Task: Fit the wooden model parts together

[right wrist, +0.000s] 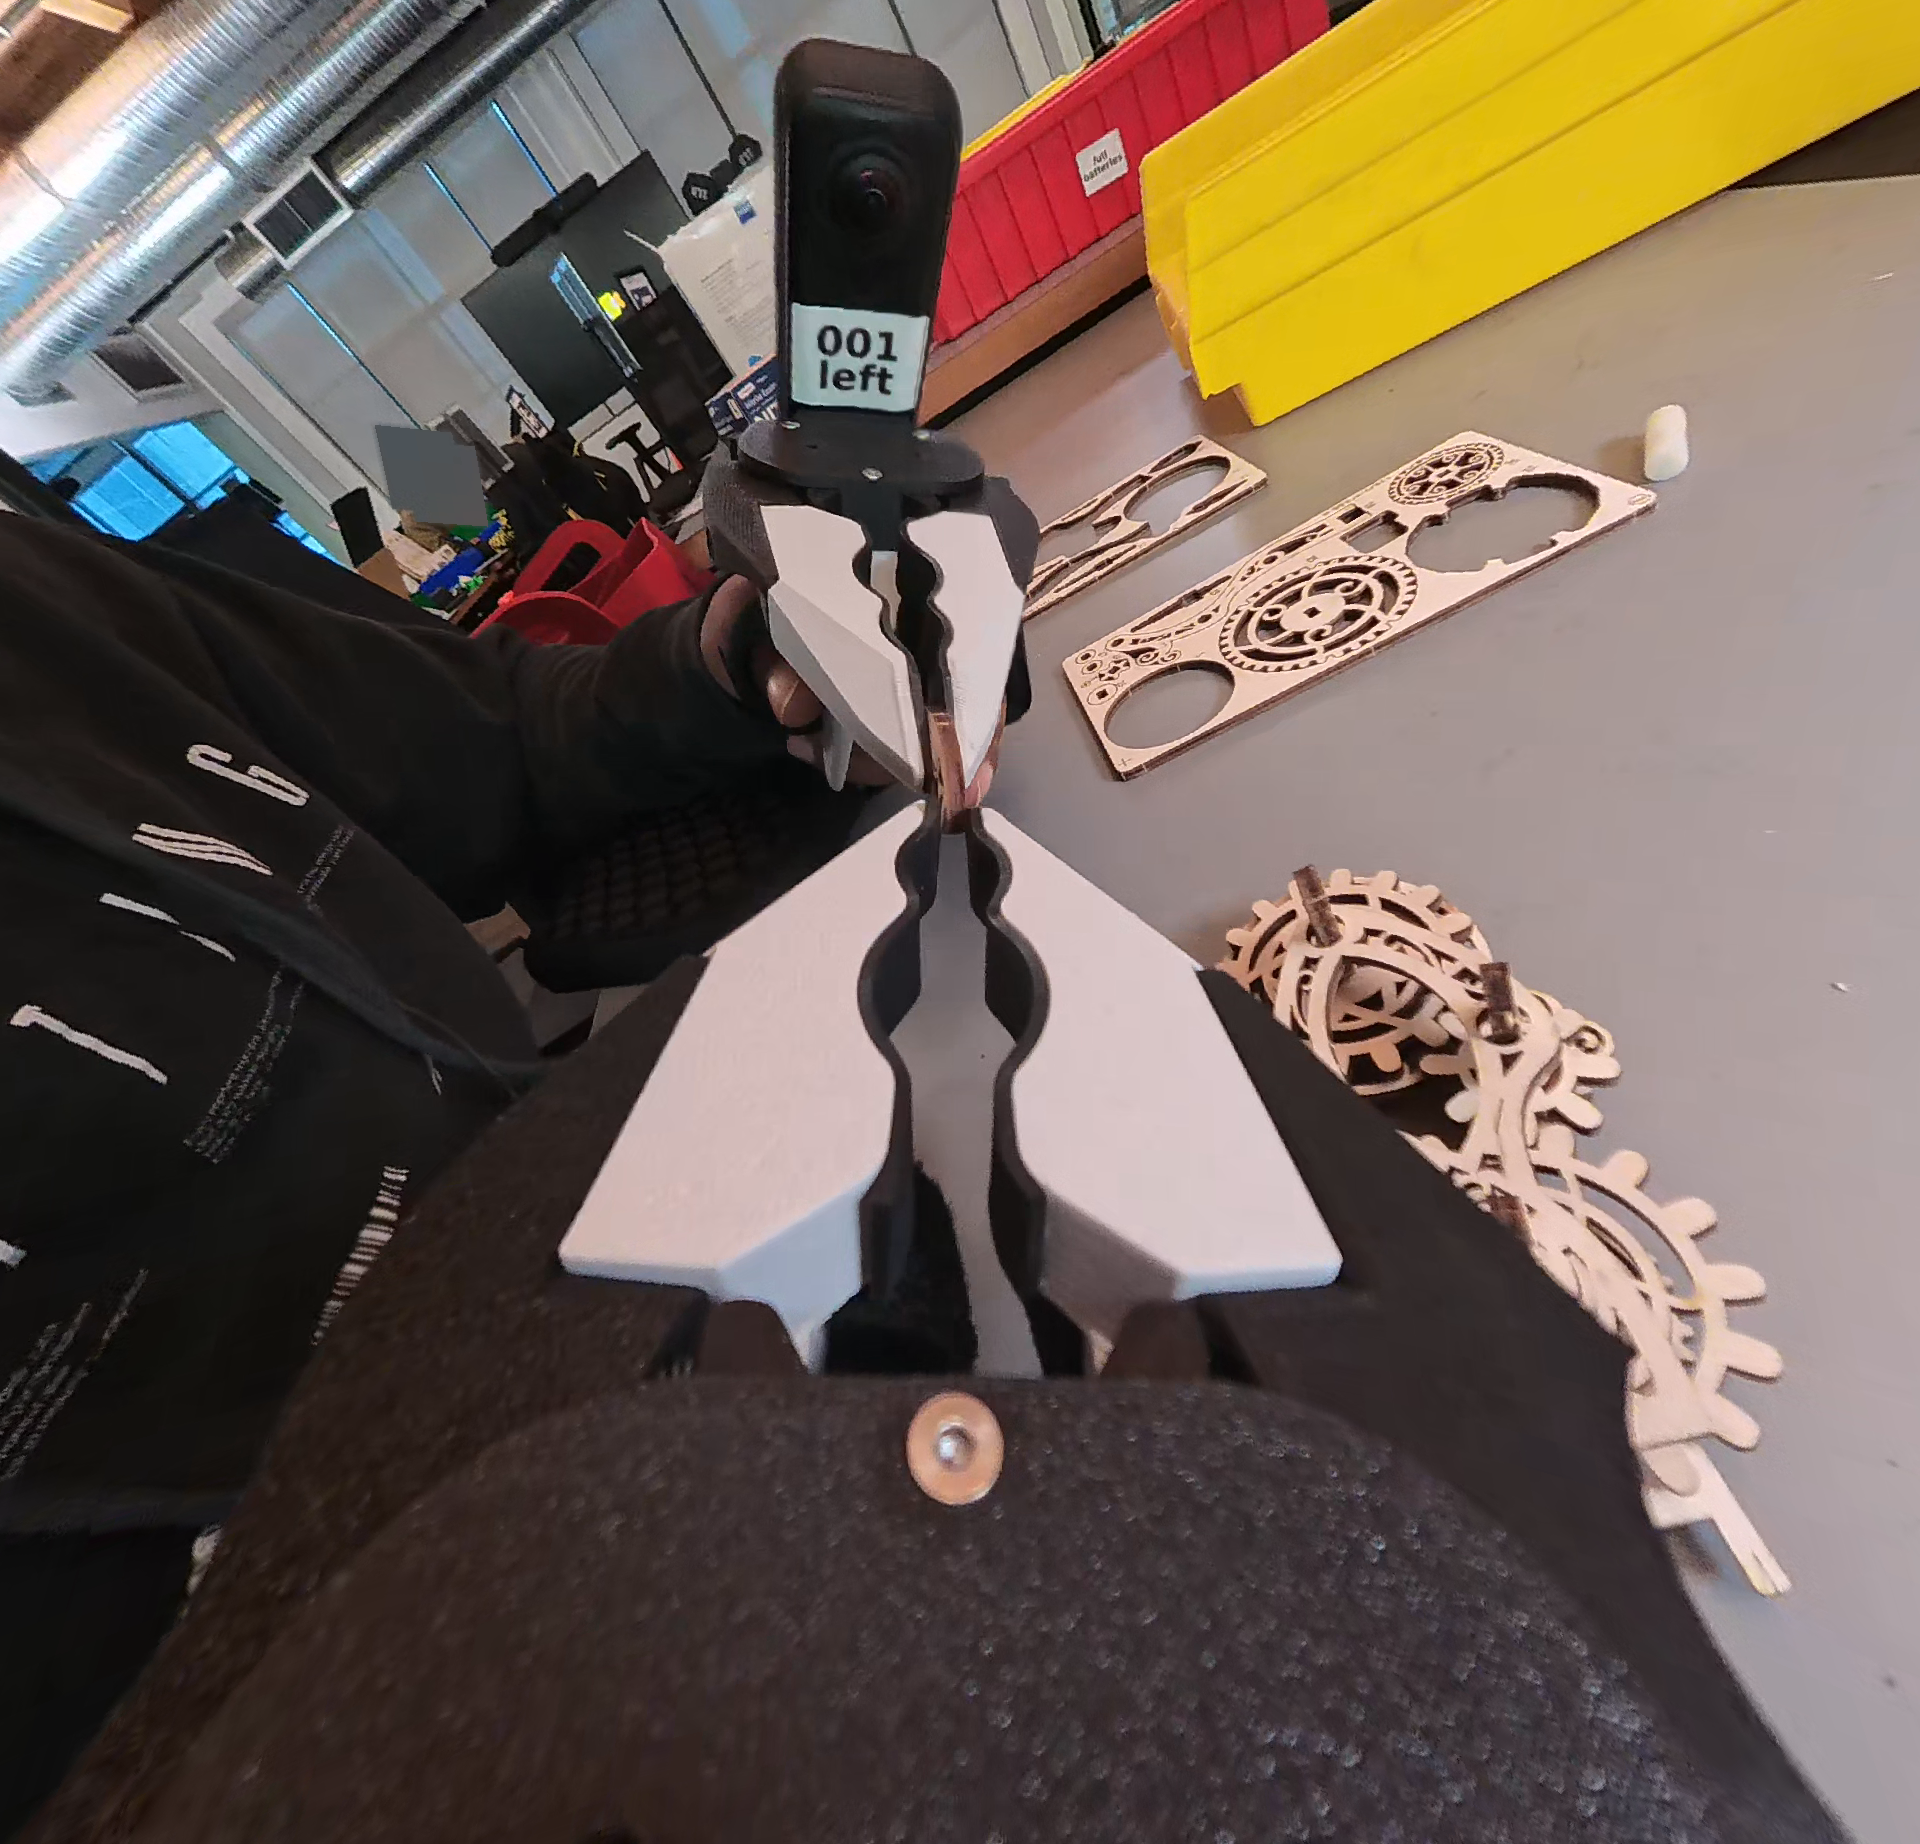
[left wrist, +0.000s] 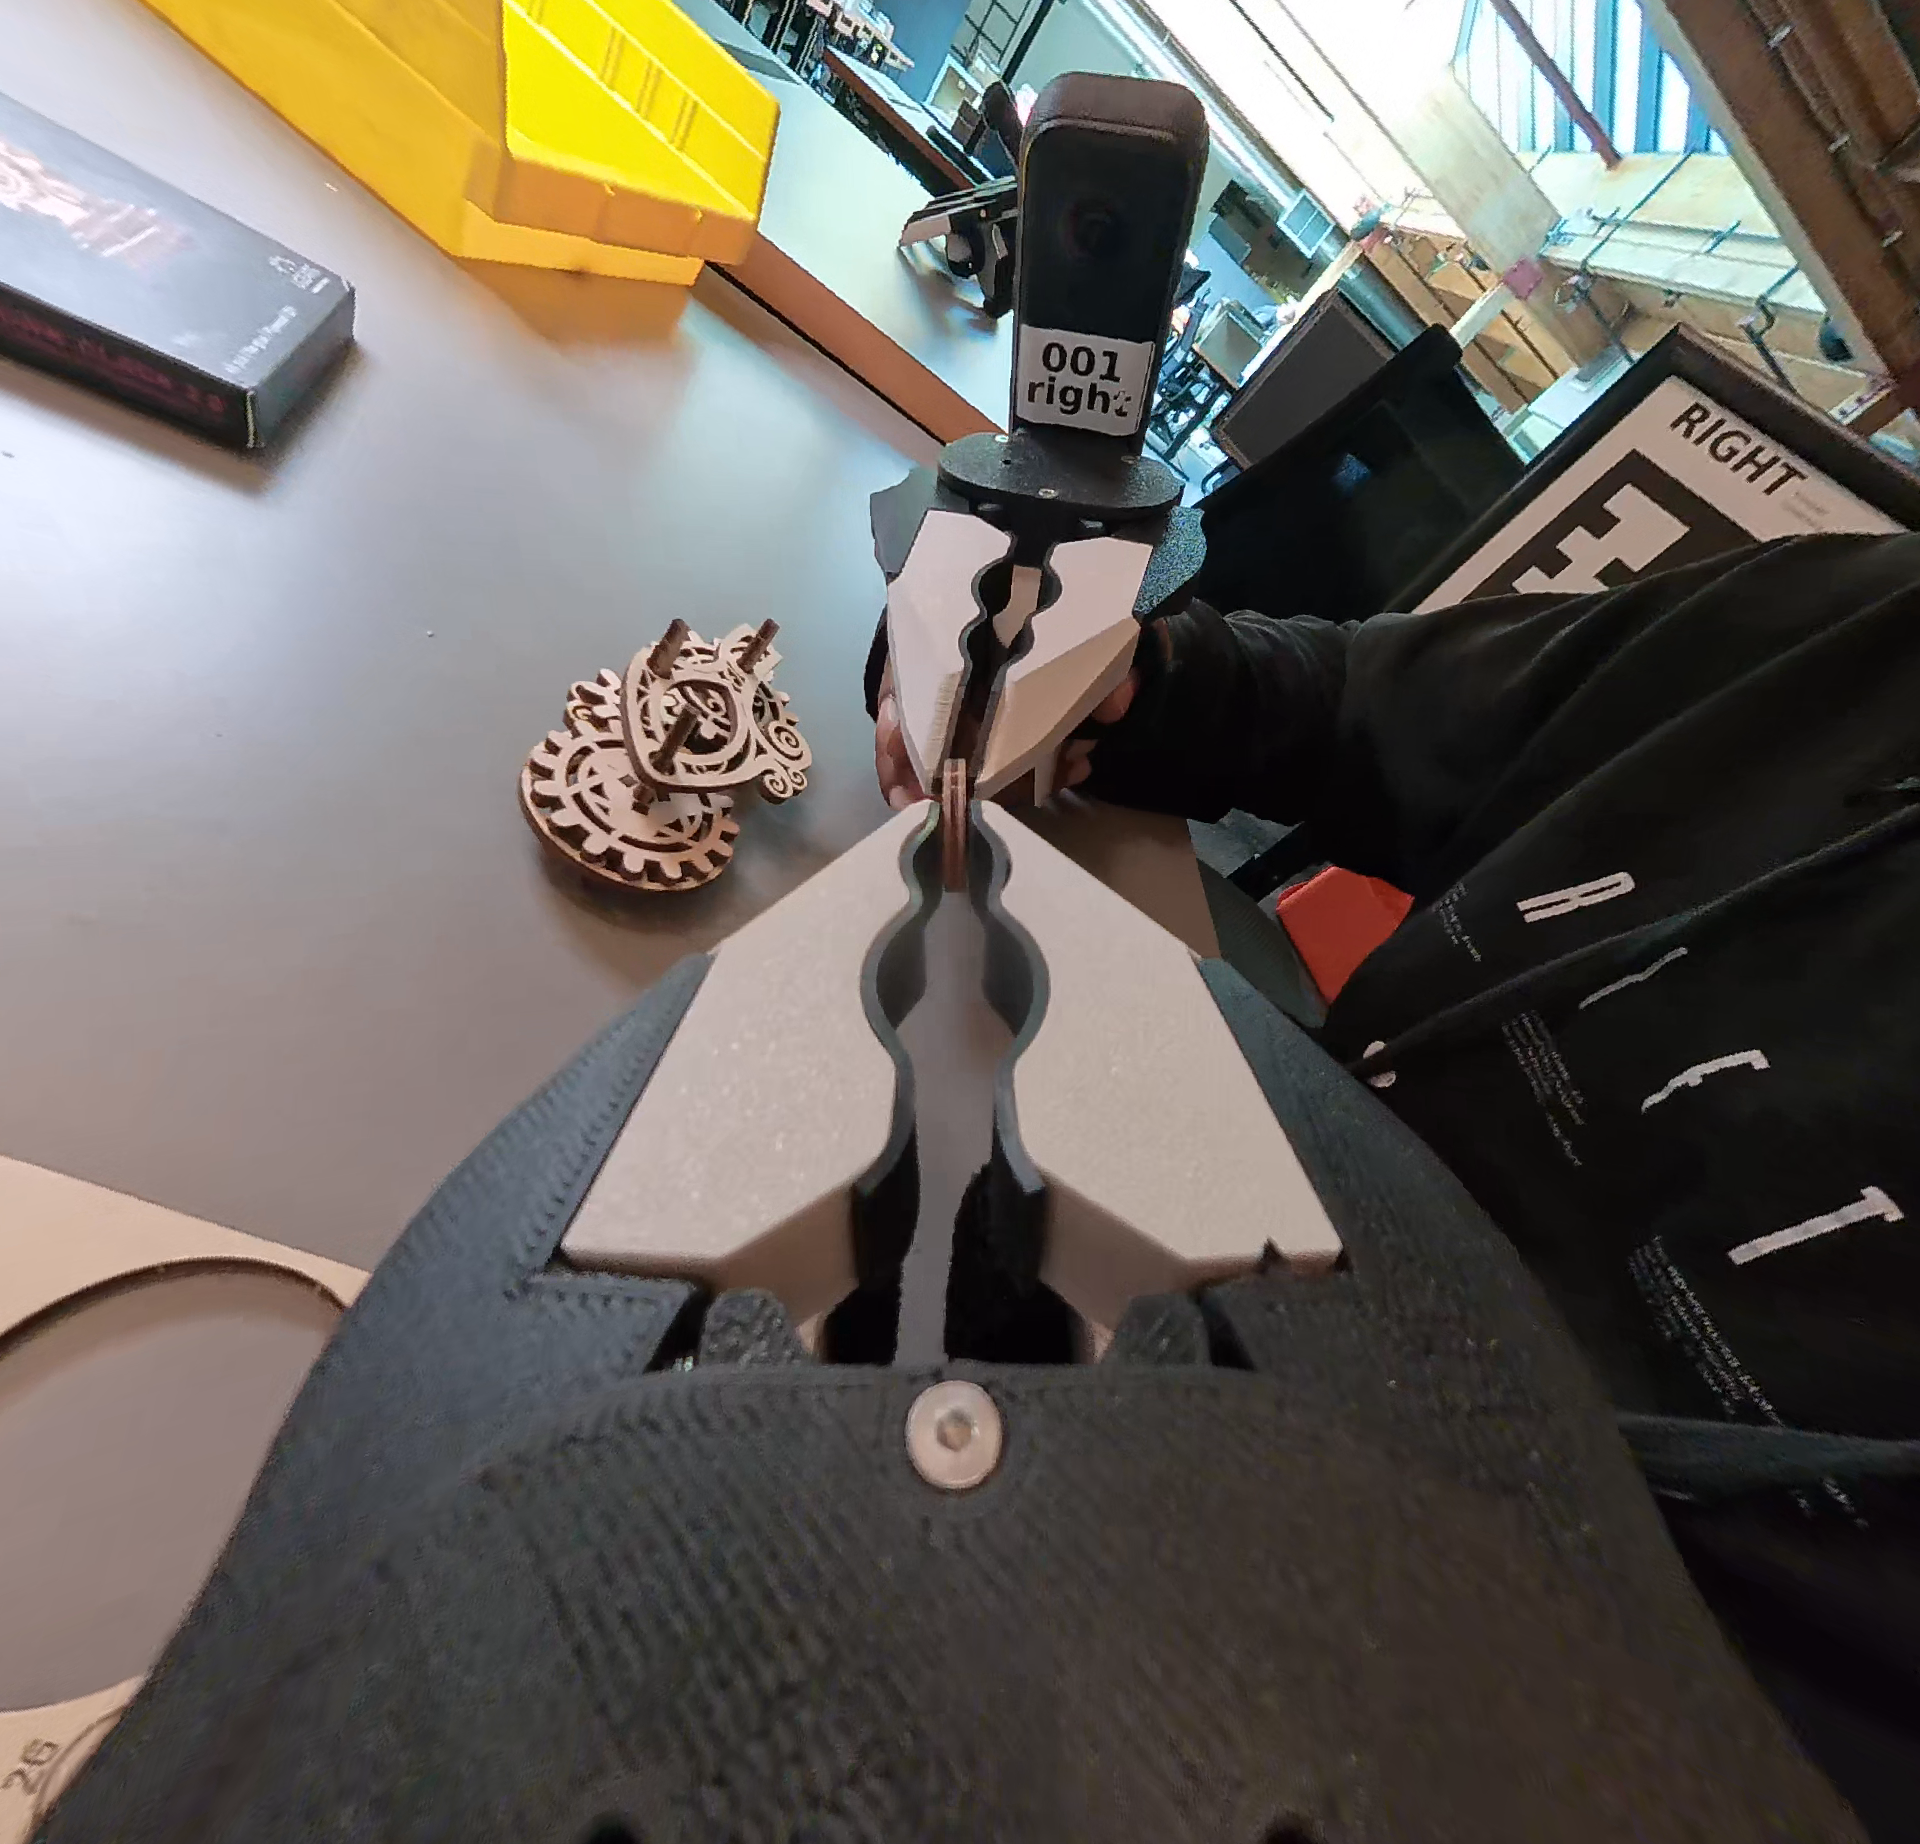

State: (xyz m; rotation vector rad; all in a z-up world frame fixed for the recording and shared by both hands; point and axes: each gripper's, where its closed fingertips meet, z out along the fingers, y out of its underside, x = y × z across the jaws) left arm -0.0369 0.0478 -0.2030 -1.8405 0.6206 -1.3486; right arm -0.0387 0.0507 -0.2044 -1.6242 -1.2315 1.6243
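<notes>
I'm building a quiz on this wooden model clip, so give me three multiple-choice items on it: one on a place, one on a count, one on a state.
1. Where is the geared wooden assembly?
A. Lying on the grey table
B. Inside a yellow bin
C. Held by the left tool

2. How many punched wooden part sheets lie on the table in the right wrist view?
A. None
B. Two
C. Five

3. What is the state of the two tools?
A. Both wide open
B. One lies on the table
C. Both pinch a small wooden piece tip to tip

Answers:
1 A, it lies flat on the table beside the tools.
2 B, one large sheet and a smaller one behind it.
3 C, the left tool and right tool meet at the piece, fingers nearly closed.
</notes>
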